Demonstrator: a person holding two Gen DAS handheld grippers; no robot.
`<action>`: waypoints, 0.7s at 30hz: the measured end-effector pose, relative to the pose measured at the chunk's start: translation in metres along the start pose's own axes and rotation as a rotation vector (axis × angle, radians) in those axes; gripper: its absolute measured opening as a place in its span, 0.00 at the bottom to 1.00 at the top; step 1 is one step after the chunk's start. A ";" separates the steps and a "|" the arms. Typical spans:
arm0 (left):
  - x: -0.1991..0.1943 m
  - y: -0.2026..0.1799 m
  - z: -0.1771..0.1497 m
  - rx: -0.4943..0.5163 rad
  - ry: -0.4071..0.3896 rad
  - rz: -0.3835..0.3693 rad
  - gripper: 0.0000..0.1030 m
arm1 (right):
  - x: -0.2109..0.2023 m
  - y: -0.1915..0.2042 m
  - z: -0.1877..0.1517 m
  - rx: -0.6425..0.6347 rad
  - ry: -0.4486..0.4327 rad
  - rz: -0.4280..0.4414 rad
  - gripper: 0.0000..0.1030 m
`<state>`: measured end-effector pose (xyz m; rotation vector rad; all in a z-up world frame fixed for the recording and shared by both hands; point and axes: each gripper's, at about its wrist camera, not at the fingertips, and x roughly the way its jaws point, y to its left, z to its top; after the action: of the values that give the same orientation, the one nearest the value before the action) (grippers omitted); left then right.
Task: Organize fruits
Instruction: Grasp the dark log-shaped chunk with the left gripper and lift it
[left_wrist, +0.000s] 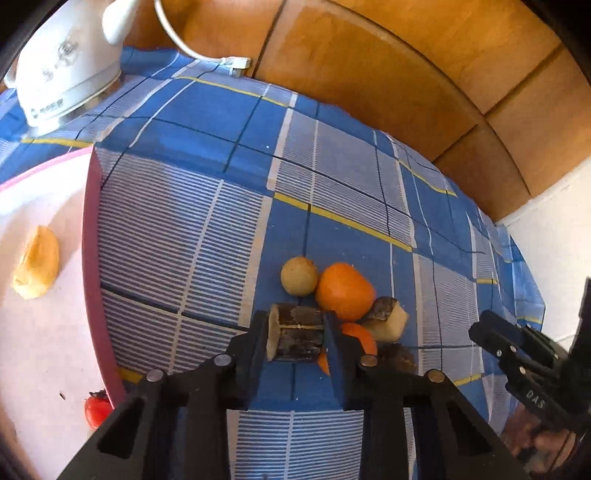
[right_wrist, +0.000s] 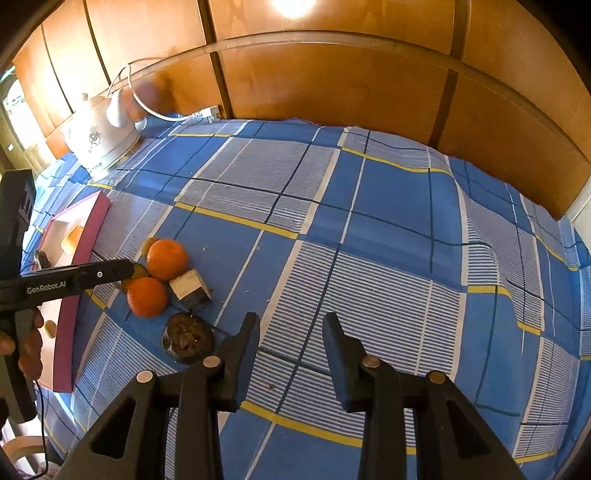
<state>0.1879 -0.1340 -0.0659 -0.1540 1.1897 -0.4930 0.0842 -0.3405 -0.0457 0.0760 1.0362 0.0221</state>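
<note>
closing on a short dark-skinned cut piece (left_wrist: 295, 332), my left jaws (left_wrist: 295, 334) have it squarely between them, one pad against its pale cut end and the other against the far end, so i judge it gripped rather than merely straddled. it lies on its side across the gap, which suits a sideways pinch on the two flat faces.

just past my left jaws sits the rest of the heap on the blue checked tabletop (left_wrist: 207, 122): a round tan fruit (left_wrist: 299, 276) and a large orange (left_wrist: 344, 291) ahead, a second orange (left_wrist: 360, 338) half hidden behind my right-hand pad, a pale chunk with dark skin (left_wrist: 388, 317) beyond that, and a dark wrinkled fruit (left_wrist: 397, 358) just to the right of the pads. they are bunched and touching, so lifting one may nudge its neighbours.

far off to the left of the jaws lies the pink-rimmed tray (left_wrist: 90, 236), already carrying a yellow piece (left_wrist: 37, 262) and a red fruit (left_wrist: 96, 410); i take it as the sorting destination.

my right jaws (right_wrist: 291, 360) hang apart over bare cloth, part open and grasping nothing, with the dark wrinkled fruit just to their left, likely waiting their turn.
</note>
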 end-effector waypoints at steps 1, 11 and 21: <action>0.002 -0.002 -0.001 0.023 0.010 0.004 0.34 | 0.001 0.000 0.000 0.000 0.004 0.000 0.34; 0.022 -0.011 0.005 0.049 0.029 0.087 0.35 | 0.007 -0.001 -0.001 0.005 0.027 0.003 0.34; -0.013 0.001 -0.023 0.066 -0.036 0.077 0.26 | 0.009 0.003 -0.003 -0.016 0.035 0.024 0.34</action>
<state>0.1637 -0.1239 -0.0644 -0.0606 1.1383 -0.4597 0.0862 -0.3368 -0.0551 0.0736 1.0702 0.0542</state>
